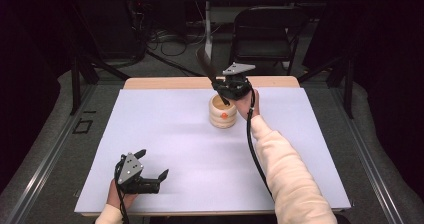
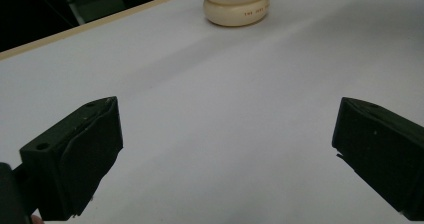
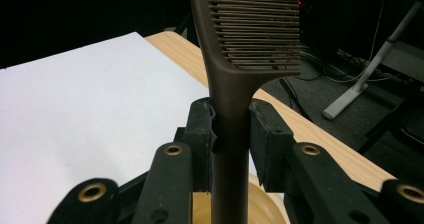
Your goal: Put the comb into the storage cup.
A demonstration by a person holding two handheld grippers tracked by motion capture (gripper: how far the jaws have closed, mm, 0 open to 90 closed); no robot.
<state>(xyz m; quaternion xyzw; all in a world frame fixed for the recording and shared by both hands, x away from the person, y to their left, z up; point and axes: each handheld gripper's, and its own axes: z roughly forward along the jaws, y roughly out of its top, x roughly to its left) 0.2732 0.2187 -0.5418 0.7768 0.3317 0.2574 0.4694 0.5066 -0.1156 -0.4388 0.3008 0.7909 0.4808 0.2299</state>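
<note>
White table (image 1: 165, 149): cream holder (image 2: 236, 6) bears unreadable red lettering.

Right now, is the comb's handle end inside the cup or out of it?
Inside. The right tool clamps the comb, whose handle runs down into the cup mouth; its teeth stick up above.

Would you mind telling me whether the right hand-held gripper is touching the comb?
Touching. In the right gripper view, the right hand-held gripper has both jaws pressed against the handle of the brown comb, with no gap on either side.
</note>
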